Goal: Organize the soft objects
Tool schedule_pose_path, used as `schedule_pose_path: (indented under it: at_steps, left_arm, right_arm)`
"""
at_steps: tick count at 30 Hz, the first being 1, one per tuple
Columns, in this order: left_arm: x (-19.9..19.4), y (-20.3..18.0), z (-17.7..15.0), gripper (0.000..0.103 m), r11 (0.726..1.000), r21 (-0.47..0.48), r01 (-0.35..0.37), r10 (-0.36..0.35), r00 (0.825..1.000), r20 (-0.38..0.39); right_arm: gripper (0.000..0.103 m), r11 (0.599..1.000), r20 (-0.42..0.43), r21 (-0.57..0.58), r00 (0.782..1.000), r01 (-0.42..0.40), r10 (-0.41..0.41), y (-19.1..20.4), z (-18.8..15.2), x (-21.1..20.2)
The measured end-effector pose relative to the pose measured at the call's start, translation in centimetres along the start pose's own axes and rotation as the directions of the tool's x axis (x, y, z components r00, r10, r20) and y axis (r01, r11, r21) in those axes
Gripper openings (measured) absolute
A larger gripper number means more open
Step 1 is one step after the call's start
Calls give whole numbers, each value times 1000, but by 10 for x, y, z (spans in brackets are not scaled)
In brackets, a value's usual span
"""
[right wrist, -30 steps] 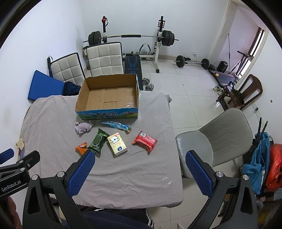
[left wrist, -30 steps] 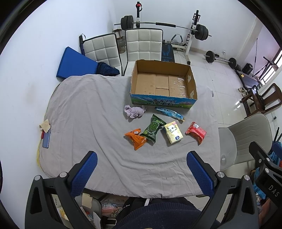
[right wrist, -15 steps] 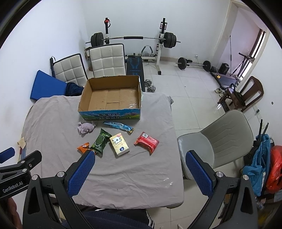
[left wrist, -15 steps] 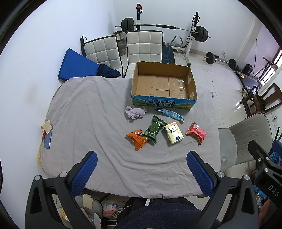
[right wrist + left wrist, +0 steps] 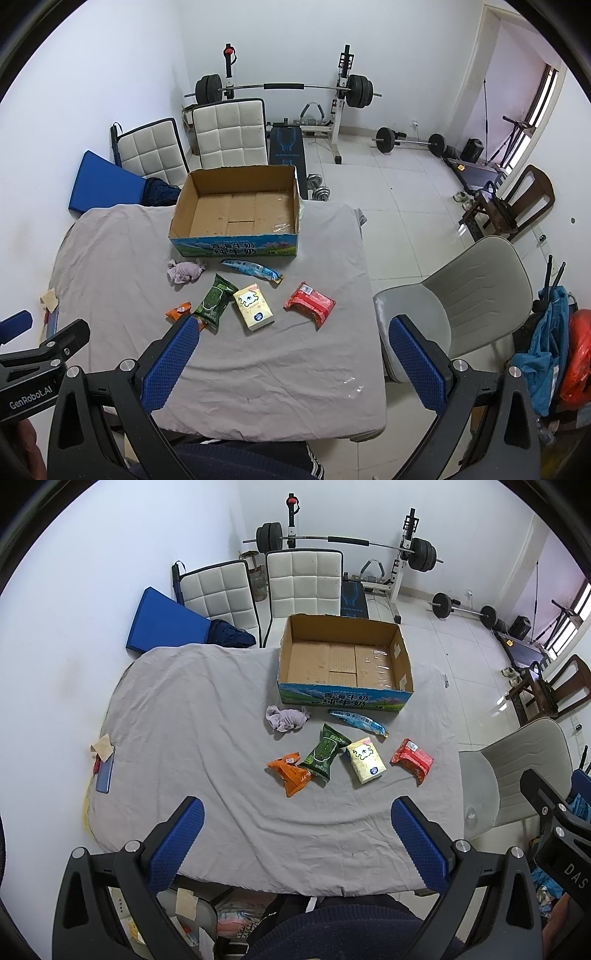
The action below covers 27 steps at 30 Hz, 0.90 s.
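Several soft packets lie on the grey-clothed table: an orange packet (image 5: 290, 773), a green packet (image 5: 324, 753), a yellow-white packet (image 5: 365, 760), a red packet (image 5: 413, 760), a long blue packet (image 5: 356, 720) and a crumpled lilac cloth (image 5: 287, 718). An empty cardboard box (image 5: 345, 657) stands behind them. My left gripper (image 5: 297, 843) is open, above the table's near edge. My right gripper (image 5: 293, 360) is open, above the near right part of the table. The same items show in the right view: red packet (image 5: 310, 303), yellow-white packet (image 5: 254, 305), box (image 5: 240, 206).
A blue phone and paper scrap (image 5: 103, 760) lie at the table's left edge. A grey chair (image 5: 458, 295) stands right of the table. Two white padded chairs (image 5: 303, 579) and a blue mat (image 5: 166, 622) stand behind. Weight equipment (image 5: 288, 88) lines the far wall.
Both grippers have drawn back and up slightly; the box and packets sit a little lower in view. Nothing on the table has moved.
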<state>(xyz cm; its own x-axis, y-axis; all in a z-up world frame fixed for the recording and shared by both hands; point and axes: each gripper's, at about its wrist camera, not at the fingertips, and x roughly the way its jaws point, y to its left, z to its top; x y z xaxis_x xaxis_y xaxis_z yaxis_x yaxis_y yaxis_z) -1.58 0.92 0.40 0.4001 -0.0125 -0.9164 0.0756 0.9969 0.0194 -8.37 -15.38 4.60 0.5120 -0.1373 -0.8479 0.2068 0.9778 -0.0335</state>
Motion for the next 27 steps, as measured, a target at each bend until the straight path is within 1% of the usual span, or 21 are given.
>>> schedule_pose_path:
  at_steps: [27]
  left_arm:
    - [-4,-5,-5,103,1000,-8,-11,11,1000,7]
  right_arm:
    - [103,1000,9,-16,1000,-24,24,-4,-1,-6]
